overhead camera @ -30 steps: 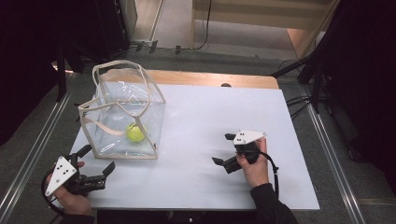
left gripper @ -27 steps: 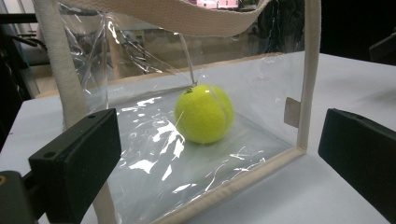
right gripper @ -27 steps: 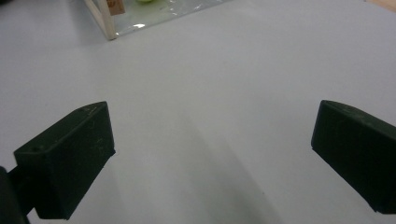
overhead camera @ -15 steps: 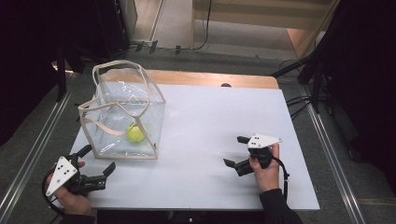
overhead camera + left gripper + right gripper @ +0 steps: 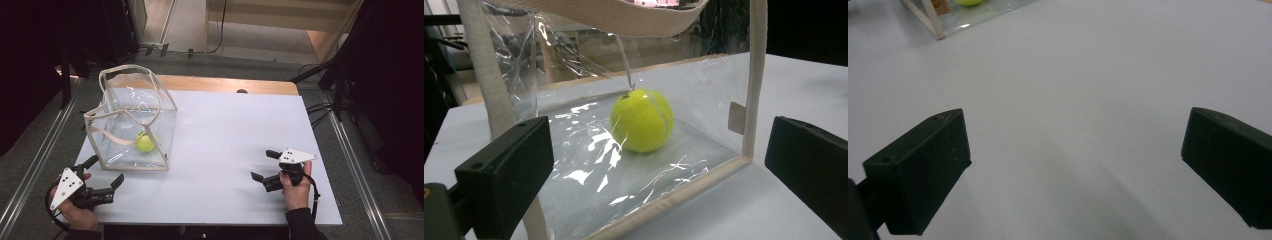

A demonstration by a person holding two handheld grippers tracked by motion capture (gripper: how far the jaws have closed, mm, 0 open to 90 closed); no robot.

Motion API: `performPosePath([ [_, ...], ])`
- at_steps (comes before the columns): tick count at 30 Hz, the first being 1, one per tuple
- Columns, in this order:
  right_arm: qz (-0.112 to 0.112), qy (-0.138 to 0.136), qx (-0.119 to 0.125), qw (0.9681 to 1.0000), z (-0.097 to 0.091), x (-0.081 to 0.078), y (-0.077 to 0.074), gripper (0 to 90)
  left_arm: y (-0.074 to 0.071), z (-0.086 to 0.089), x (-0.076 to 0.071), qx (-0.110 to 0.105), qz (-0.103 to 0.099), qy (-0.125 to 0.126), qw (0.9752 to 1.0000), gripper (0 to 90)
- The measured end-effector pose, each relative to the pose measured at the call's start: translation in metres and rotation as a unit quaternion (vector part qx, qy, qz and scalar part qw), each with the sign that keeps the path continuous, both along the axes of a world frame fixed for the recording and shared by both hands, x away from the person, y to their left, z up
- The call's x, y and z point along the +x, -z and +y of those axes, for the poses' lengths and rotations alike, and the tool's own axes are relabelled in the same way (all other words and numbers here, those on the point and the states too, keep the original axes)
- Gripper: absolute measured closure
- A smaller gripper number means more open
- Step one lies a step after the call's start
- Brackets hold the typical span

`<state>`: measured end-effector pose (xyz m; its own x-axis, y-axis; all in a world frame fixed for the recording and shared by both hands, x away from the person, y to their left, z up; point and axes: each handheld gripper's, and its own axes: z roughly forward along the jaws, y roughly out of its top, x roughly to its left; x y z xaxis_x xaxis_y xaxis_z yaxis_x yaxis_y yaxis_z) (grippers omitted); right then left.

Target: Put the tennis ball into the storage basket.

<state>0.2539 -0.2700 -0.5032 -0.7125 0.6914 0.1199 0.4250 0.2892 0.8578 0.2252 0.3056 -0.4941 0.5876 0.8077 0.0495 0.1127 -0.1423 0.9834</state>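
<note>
High view: clear bag (image 5: 131,122) stands at 10 o'clock on the white surface (image 5: 225,130), ball (image 5: 145,142) inside. My left claw (image 5: 106,170) at 7 o'clock, jaws spread; right claw (image 5: 262,165) at 4 o'clock, spread.

Left gripper view: ball (image 5: 642,120) on the bag's (image 5: 574,160) floor, dead ahead.

Right gripper view: bare surface (image 5: 1088,100) between spread jaws; bag corner (image 5: 938,27) at 11 o'clock.

Clear glossy crinkled plastic bag (image 5: 131,131) with cloth-webbing trim; fuzzy felt tennis ball (image 5: 642,120); matt white smooth table (image 5: 240,135) surface.
</note>
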Motion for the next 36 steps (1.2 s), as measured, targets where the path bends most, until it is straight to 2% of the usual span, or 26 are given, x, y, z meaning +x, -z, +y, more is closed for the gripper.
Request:
performPosePath([
  [7, 0.001, 0.018, 0.006, 0.9998, -0.013, -0.006, 0.005, 0.0, 0.000, 0.000, 0.000, 0.000, 0.000, 0.001, 1.0000, 0.0],
  [10, -0.001, 0.027, 0.017, 0.9995, -0.020, -0.010, 0.005, 0.0, 0.000, 0.000, 0.000, -0.001, 0.000, 0.000, 1.0000, 0.0],
  [21, -0.006, 0.062, 0.035, 0.9974, -0.043, -0.024, 0.008, 0.0, 0.000, 0.000, 0.000, 0.002, -0.001, 0.001, 1.0000, 0.0],
  [27, -0.001, 0.080, 0.040, 0.9960, -0.056, -0.029, 0.013, 0.0, 0.000, 0.000, 0.000, 0.003, -0.001, 0.001, 1.0000, 0.0],
  [33, -0.004, 0.087, 0.047, 0.9951, -0.060, -0.029, 0.013, 0.0, 0.000, 0.000, 0.000, 0.003, 0.000, 0.000, 1.0000, 0.0],
  [36, 0.002, 0.086, 0.043, 0.9954, -0.058, -0.028, 0.014, 0.0, 0.000, 0.000, 0.000, 0.003, -0.001, 0.001, 1.0000, 0.0],
])
